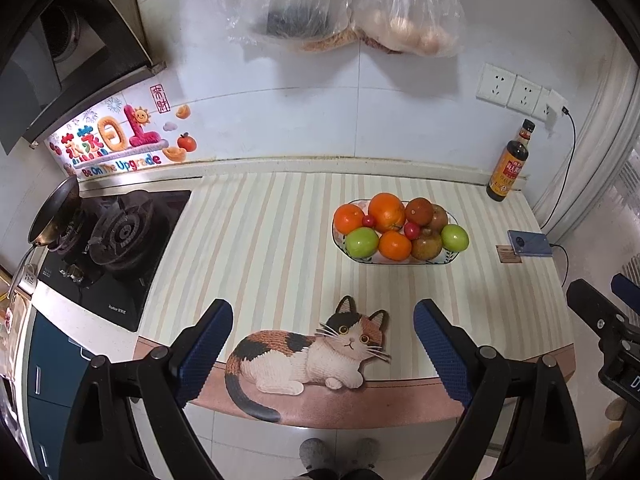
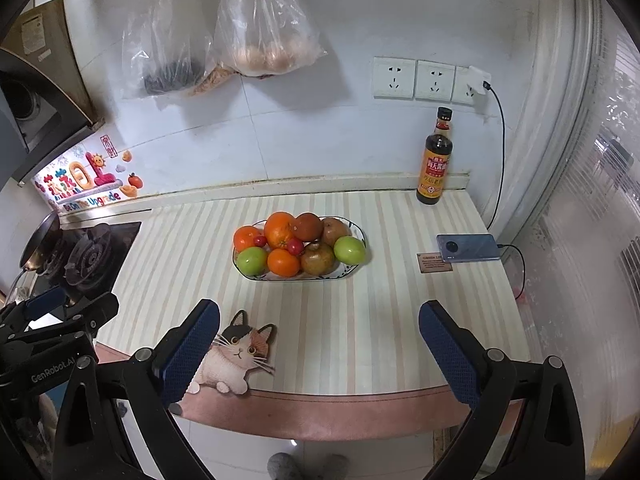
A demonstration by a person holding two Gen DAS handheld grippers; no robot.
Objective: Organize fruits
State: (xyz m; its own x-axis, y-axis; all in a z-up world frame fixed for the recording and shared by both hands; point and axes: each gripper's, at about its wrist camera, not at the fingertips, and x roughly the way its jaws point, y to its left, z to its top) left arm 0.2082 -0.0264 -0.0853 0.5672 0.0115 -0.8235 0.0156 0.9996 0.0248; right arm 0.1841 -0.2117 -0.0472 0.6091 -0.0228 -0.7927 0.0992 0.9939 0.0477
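Striped mat [image 2: 360, 320]: matt, cloth-like. Dish [image 2: 356, 267] on mat: glossy glazed ceramic. Bottle [image 2: 436, 160] behind mat: glossy dark glass. Bags [image 2: 264, 28] above: clear crinkled plastic.

Striped mat [image 1: 272, 248] lies bare before fruit bowl [image 1: 446, 258].

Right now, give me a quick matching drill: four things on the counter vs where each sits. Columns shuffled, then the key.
Things:
1. fruit plate
2. sauce bottle
3. phone
4. frying pan

Places:
A. on the gas stove, far left
B. right edge of the counter, plugged into a cable
C. middle of the striped mat
D. back right, against the wall under the sockets

Pairs: 1-C, 2-D, 3-B, 4-A
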